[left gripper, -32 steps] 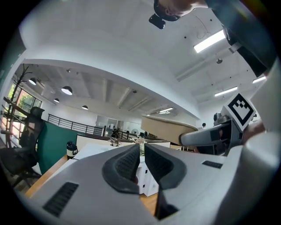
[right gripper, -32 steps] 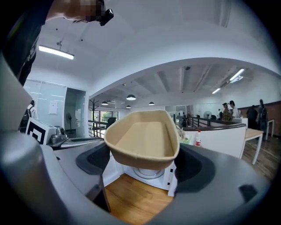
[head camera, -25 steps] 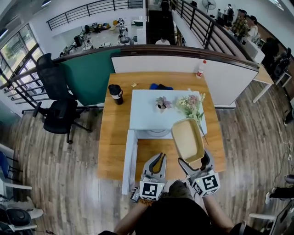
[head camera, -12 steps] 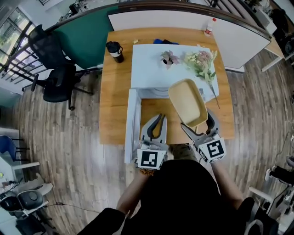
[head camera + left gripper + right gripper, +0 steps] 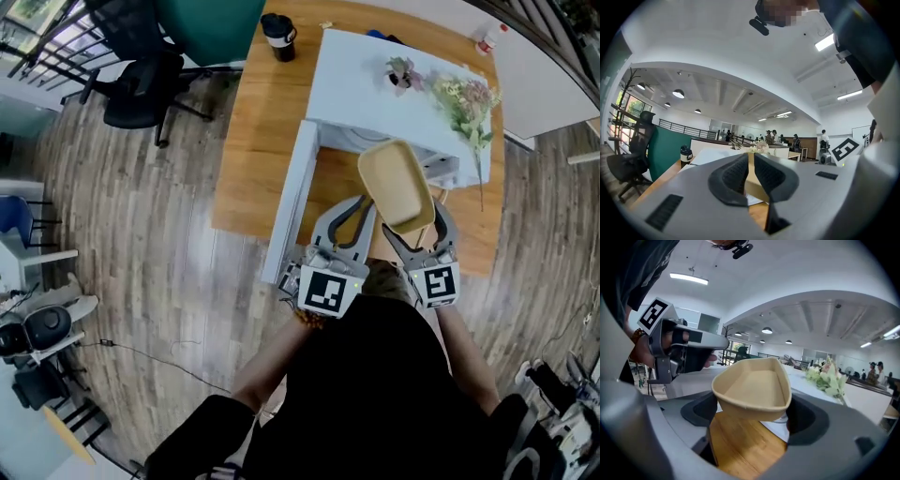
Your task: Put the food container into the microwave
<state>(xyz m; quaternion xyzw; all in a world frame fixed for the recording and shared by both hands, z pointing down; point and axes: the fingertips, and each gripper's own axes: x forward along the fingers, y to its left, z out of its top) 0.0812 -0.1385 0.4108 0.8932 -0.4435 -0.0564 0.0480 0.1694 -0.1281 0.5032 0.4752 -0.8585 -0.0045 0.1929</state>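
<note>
The tan, empty food container (image 5: 396,185) (image 5: 752,387) hangs tilted over the wooden table (image 5: 262,141), right in front of the white microwave (image 5: 375,84). My right gripper (image 5: 412,230) (image 5: 751,414) is shut on its near end, one pad on each side wall. The microwave's door (image 5: 292,197) stands swung open on the left. My left gripper (image 5: 354,217) (image 5: 751,161) is shut with nothing in it, just left of the container. A strip of the container (image 5: 753,183) shows past its jaws.
A flower bunch (image 5: 464,94) (image 5: 829,378) and a small flower pot (image 5: 403,73) rest on top of the microwave. A black mug (image 5: 278,30) (image 5: 685,154) stands at the table's far left, a bottle (image 5: 485,39) at the far right. An office chair (image 5: 141,80) is left of the table.
The head view has swung down and closer, so the table sits higher in frame. The container, still held by the right gripper, has come nearer the microwave's open front.
</note>
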